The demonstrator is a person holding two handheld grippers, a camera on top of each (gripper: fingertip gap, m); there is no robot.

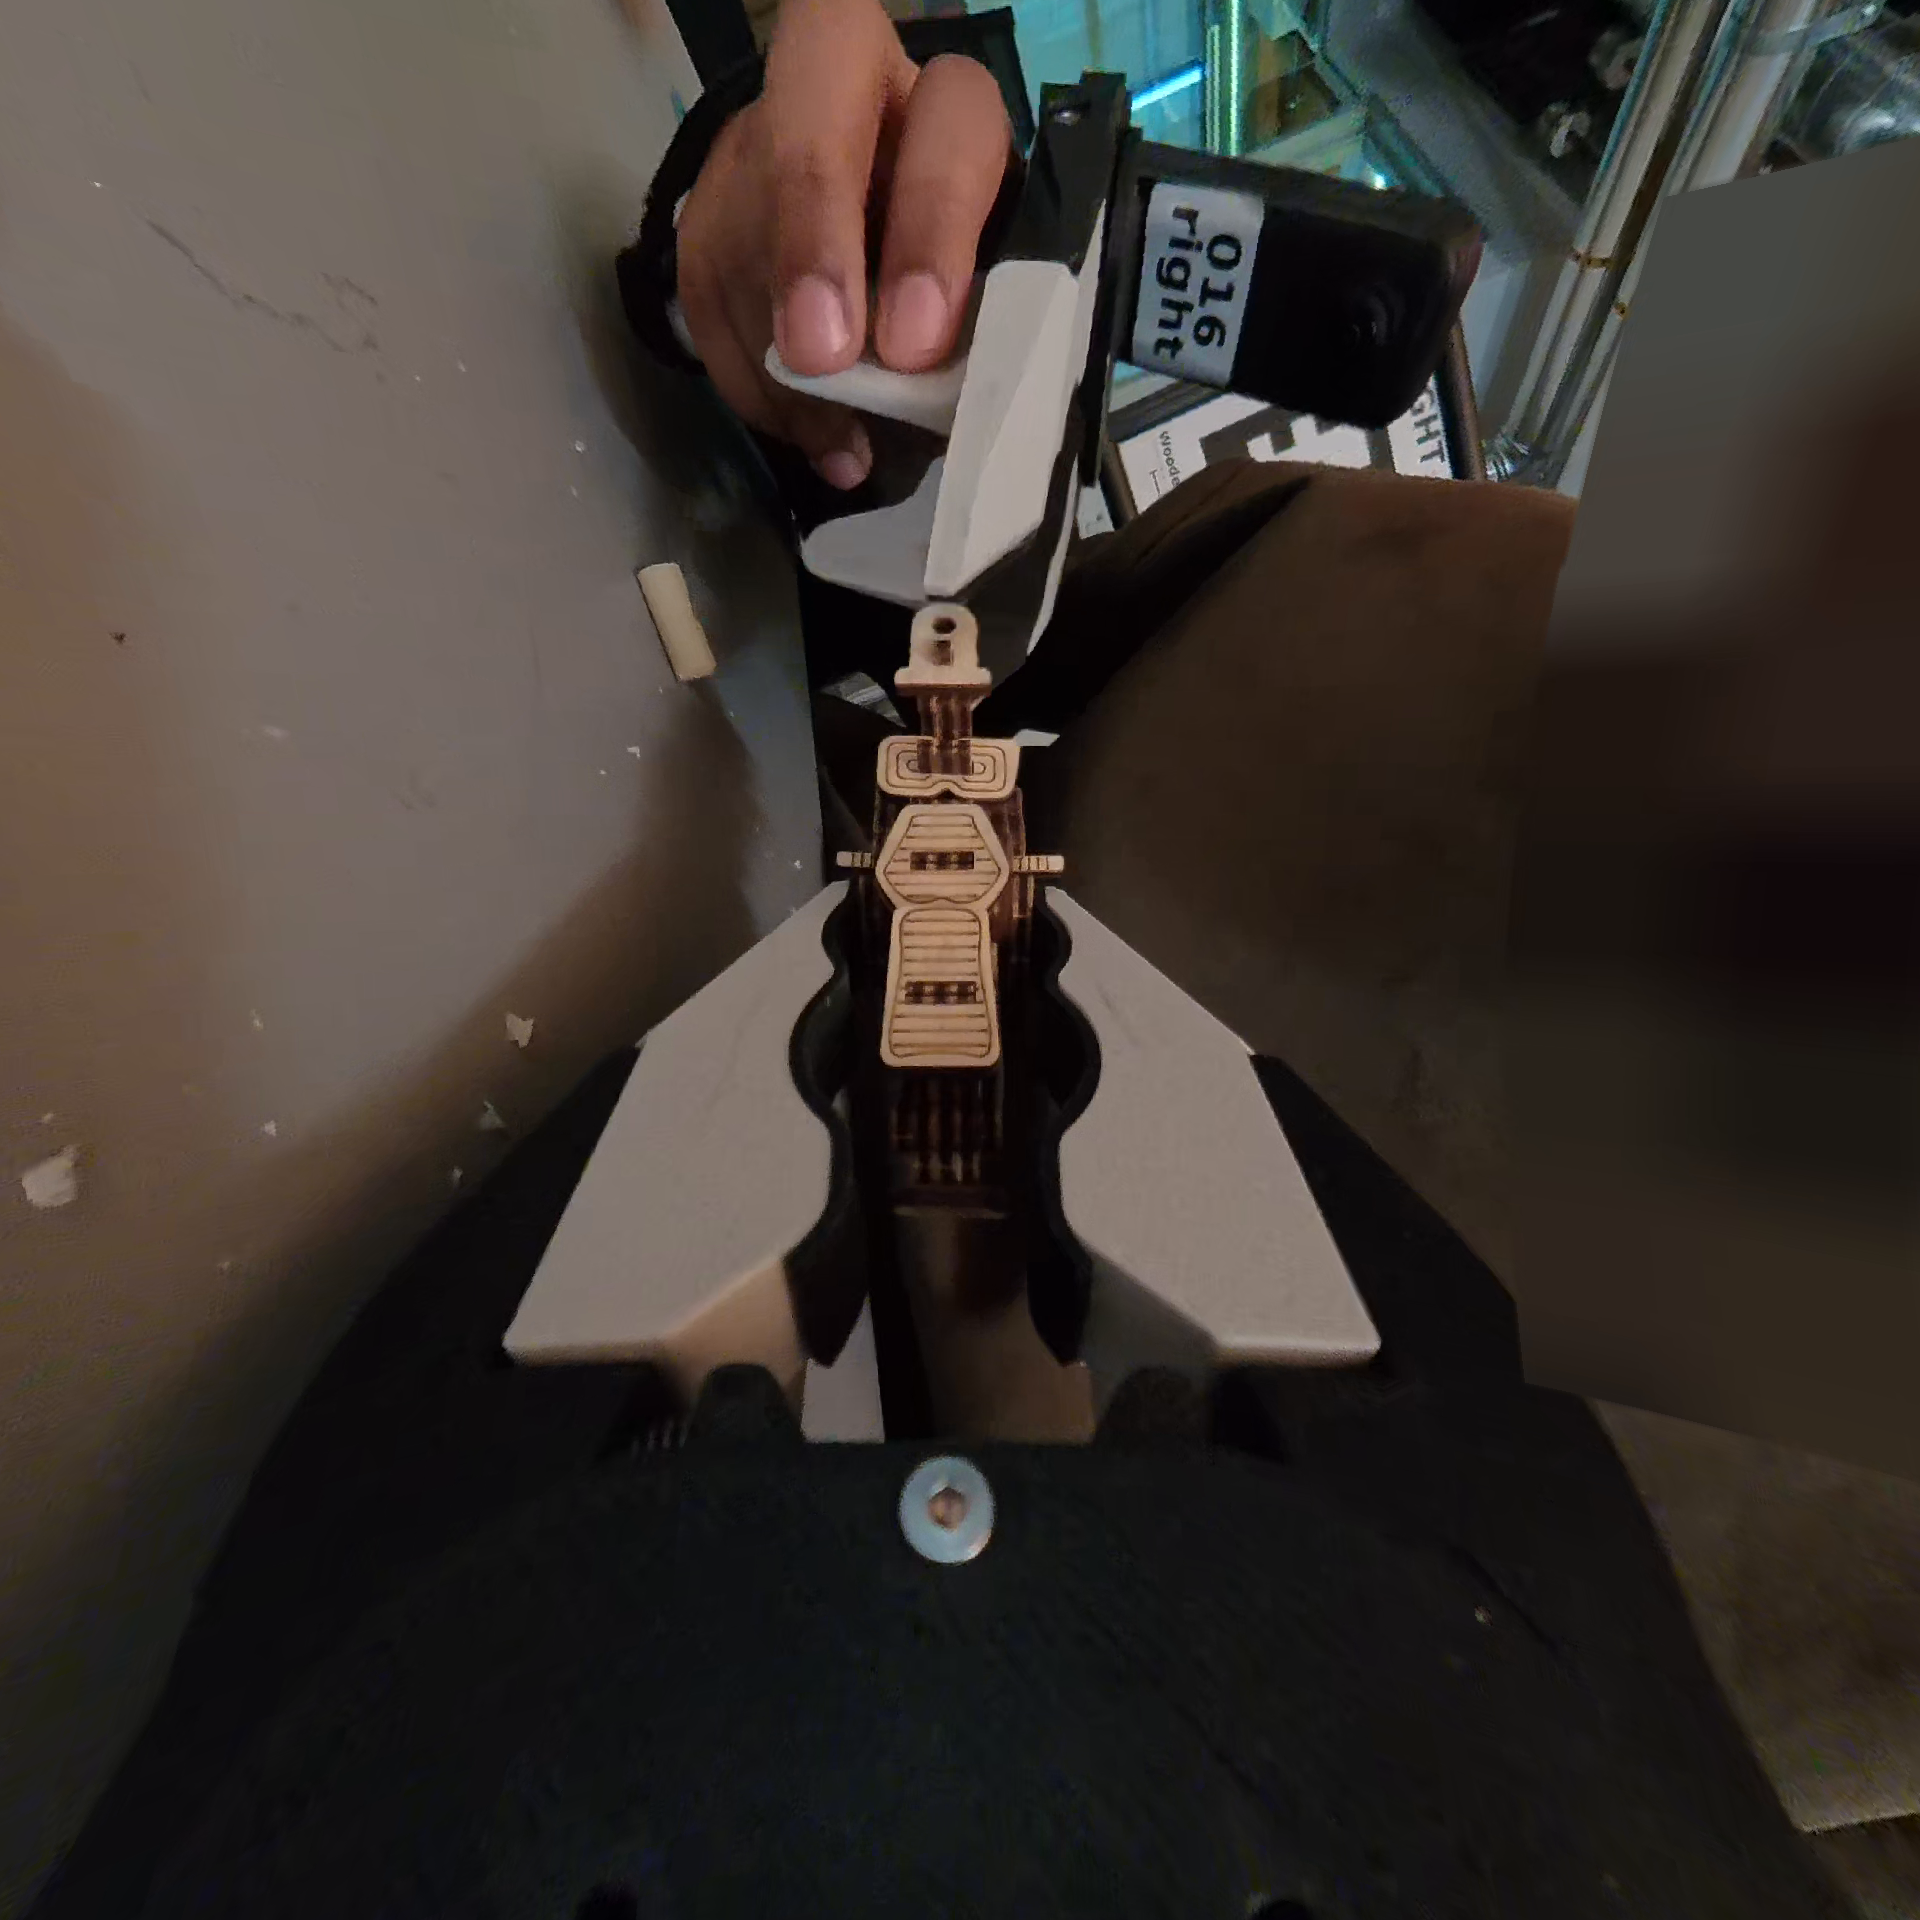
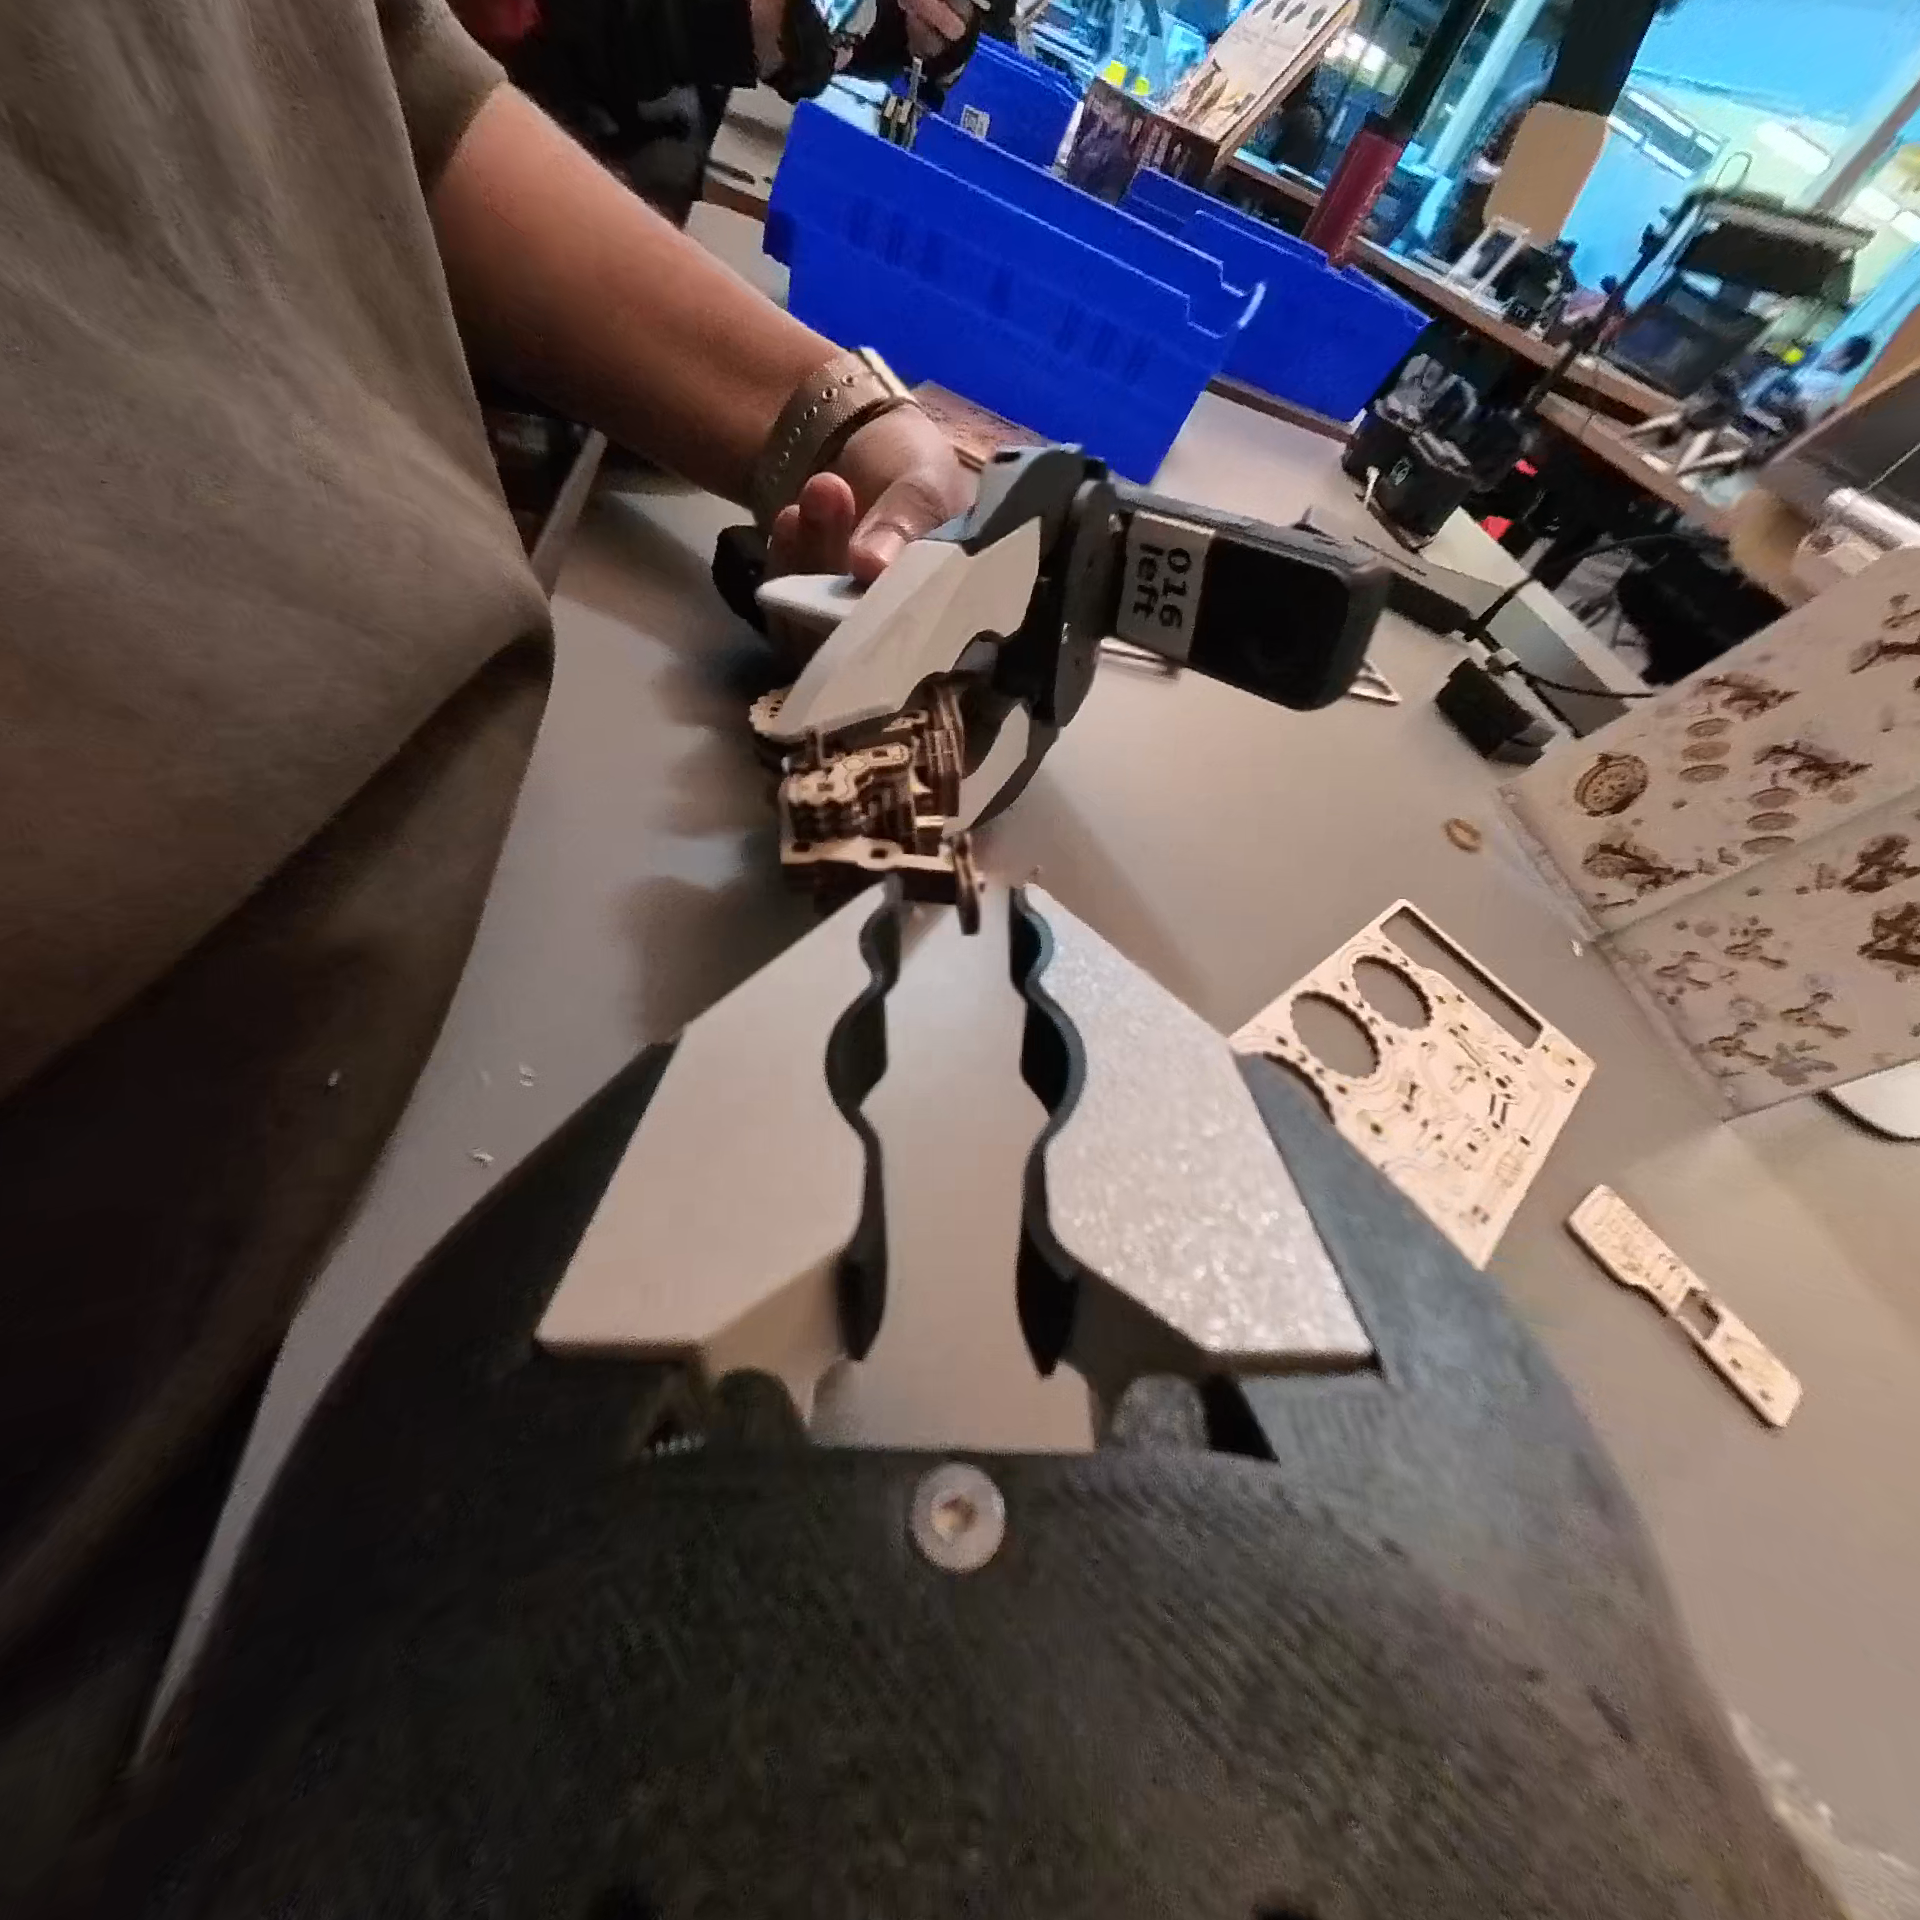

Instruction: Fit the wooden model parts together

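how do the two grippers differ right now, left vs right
The left gripper has its jaws shut on the wooden model, which sits deep between them; the right gripper has its jaws apart with nothing gripped. The left gripper carries the model, while the right gripper only meets the model's far end at its tips. They share one build: pale wedge-shaped jaws with wavy black pads on a black body, each held by a hand.
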